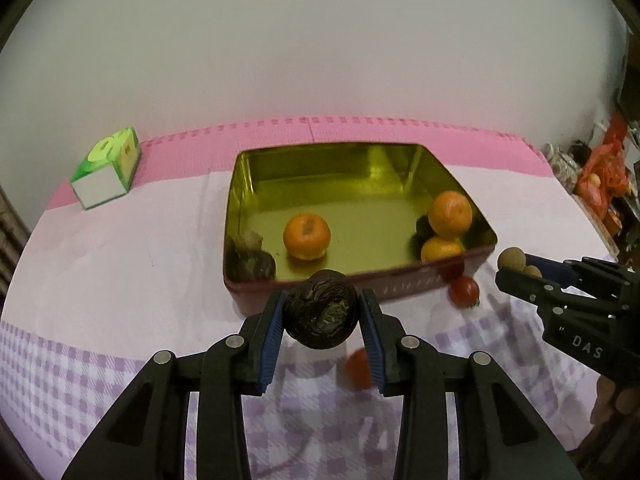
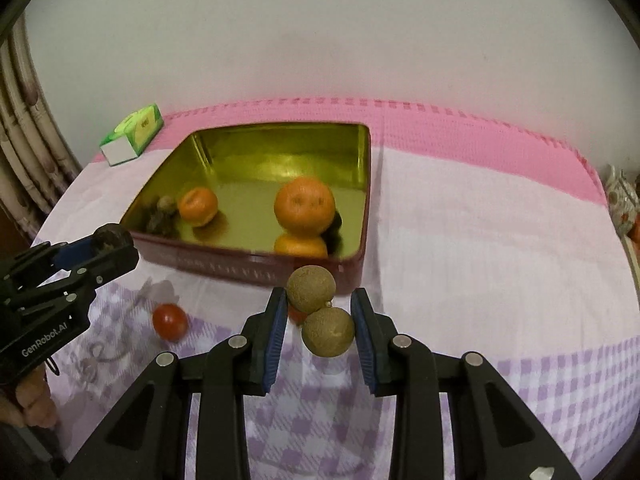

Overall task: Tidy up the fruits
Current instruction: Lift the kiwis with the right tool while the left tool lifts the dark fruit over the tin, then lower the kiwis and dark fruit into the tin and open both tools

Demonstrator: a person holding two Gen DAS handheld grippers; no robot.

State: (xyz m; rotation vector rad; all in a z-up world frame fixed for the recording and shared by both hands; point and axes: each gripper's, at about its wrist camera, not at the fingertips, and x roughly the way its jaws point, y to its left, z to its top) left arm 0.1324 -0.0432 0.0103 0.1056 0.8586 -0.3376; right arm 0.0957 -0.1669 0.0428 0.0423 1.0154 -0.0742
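Left gripper (image 1: 322,312) gripping dark fruit (image 1: 320,314), right gripper (image 2: 320,320) longans (image 2: 326,330)

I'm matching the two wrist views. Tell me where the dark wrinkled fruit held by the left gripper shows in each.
Left wrist view: the dark fruit sits low centre, clamped in the left gripper, in front of the tin's near wall.
Right wrist view: only its top shows at the left edge, in the left gripper.
Shared landmark: the gold-lined tin holding oranges.
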